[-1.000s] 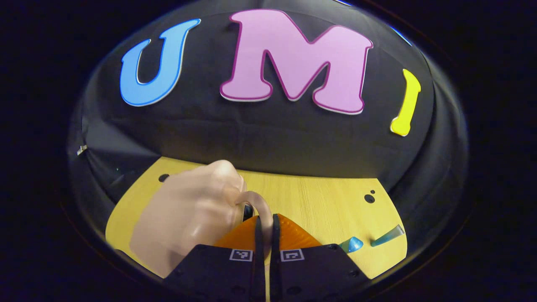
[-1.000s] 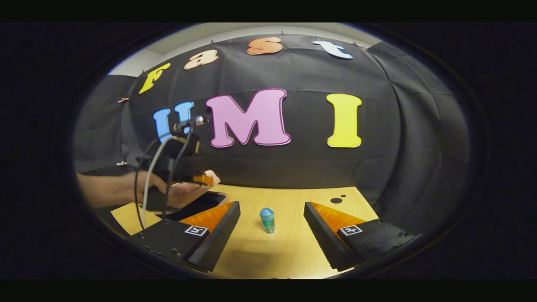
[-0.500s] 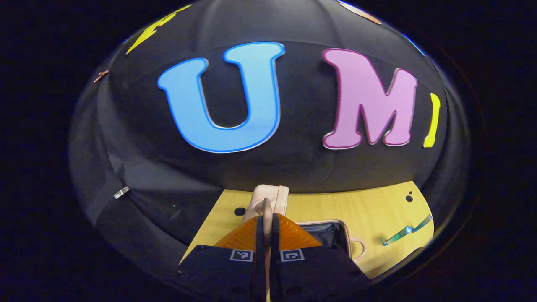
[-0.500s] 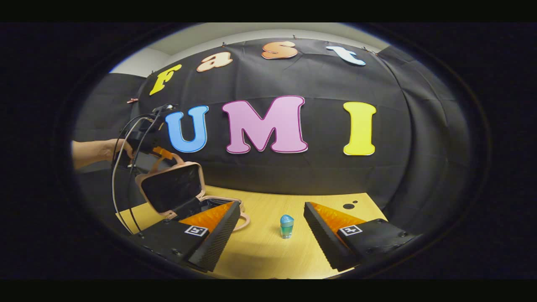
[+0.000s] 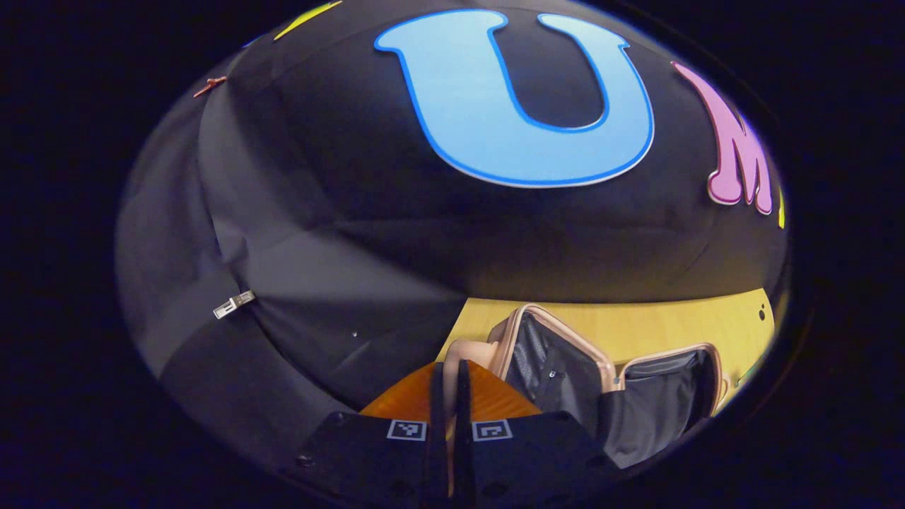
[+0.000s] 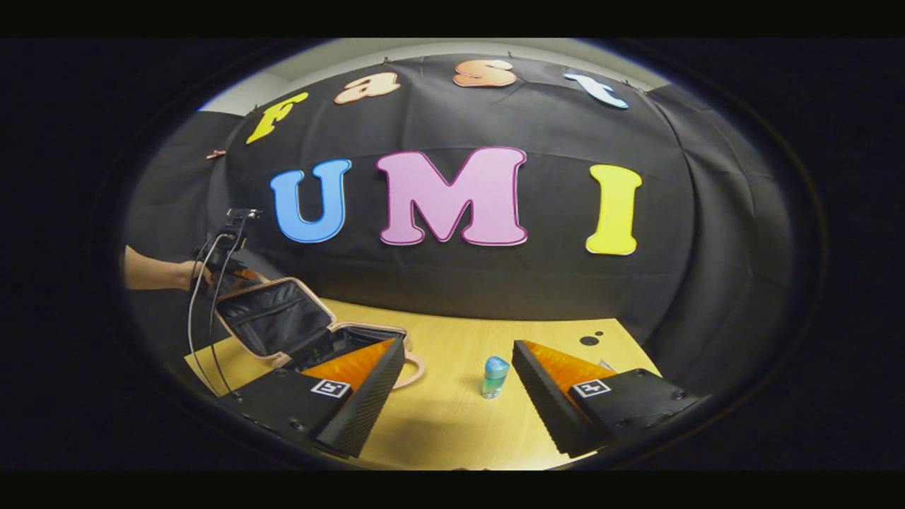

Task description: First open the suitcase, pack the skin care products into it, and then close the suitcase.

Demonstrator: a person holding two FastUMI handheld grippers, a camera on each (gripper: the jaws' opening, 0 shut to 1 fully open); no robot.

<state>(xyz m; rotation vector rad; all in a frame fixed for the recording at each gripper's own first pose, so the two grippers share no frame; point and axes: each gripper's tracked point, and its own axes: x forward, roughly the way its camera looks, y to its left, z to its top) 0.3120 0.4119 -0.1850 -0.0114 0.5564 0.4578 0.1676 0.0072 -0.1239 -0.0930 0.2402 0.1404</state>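
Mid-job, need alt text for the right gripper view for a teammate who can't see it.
An open pink suitcase, lid tilted back and held by the left gripper, sits at the left of a wooden table. The right gripper is open, with a small blue-capped bottle upright between its fingers, untouched.

Black cloth wall [image 6: 495,283] spans the back of the booth, wrinkled, wrapping round the right side of the right gripper view. Pale wall or ceiling strip [image 6: 339,60] shows above it at the top. Light wood table [image 6: 452,417] fills the lower centre, with two dark round holes [image 6: 589,340] near its back right corner. Small clip [image 5: 234,304] is pinned to the cloth at left of the left gripper view.
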